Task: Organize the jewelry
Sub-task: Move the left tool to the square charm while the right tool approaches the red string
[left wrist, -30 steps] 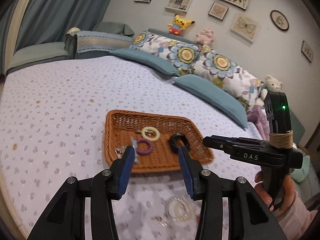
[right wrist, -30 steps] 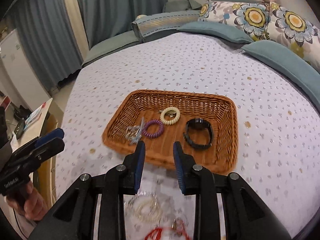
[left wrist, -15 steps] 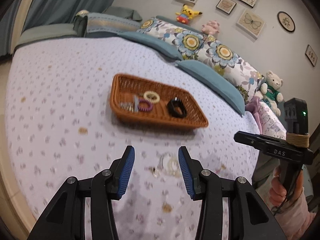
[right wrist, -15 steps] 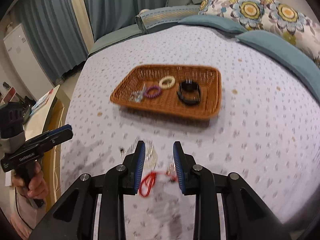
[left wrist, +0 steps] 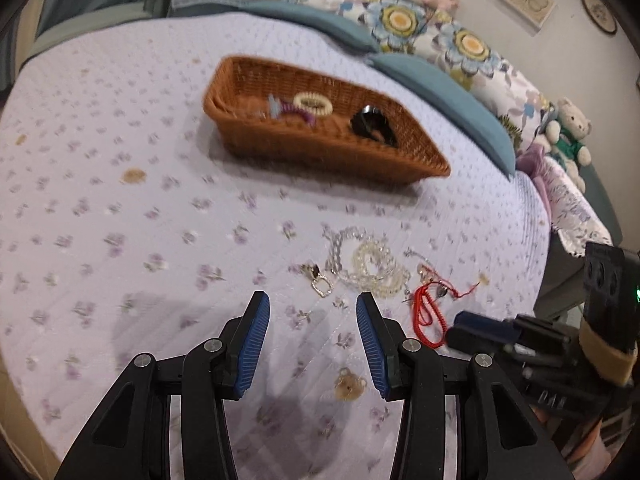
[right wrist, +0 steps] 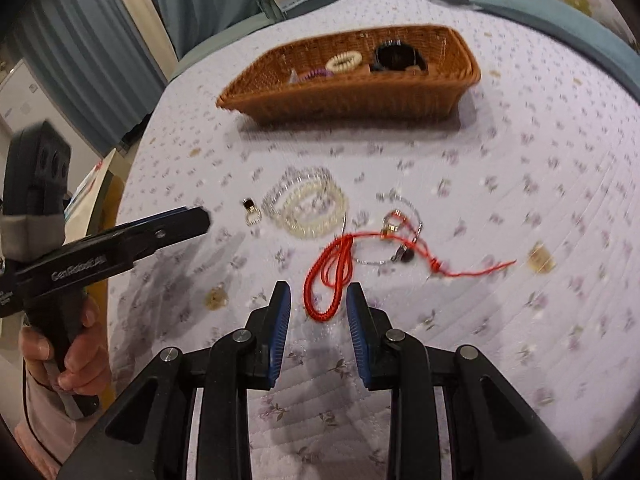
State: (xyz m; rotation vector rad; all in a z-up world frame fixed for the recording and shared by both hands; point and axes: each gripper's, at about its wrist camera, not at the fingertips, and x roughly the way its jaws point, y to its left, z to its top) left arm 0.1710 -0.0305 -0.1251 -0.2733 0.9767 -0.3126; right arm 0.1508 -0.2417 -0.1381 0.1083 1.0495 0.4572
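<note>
A brown wicker basket [left wrist: 400, 162] [right wrist: 360, 96] on the bed holds a cream ring [left wrist: 313, 103], a purple coil tie, a silver piece and a black watch [left wrist: 374, 126]. Loose jewelry lies nearer: pearl bracelets [left wrist: 374, 266] [right wrist: 308, 206], a small pendant [left wrist: 321, 286] [right wrist: 251, 209], a red cord bracelet [left wrist: 428, 316] [right wrist: 332, 276] and a thin silver chain [right wrist: 400, 224]. My left gripper [left wrist: 313, 308] is open and empty just short of the pendant and pearls. My right gripper [right wrist: 319, 296] is open and empty, its tips either side of the red cord's near loop.
The bed has a lilac flowered quilt [left wrist: 120, 200]. Blue and floral pillows [left wrist: 444, 76] and a teddy bear [left wrist: 568, 128] lie along the far right side. Curtains [right wrist: 80, 48] and the bed's left edge show in the right wrist view.
Both grippers have drawn back from the basket and come down low over the loose jewelry. The right gripper's tips now flank the red cord. Both stay open.
</note>
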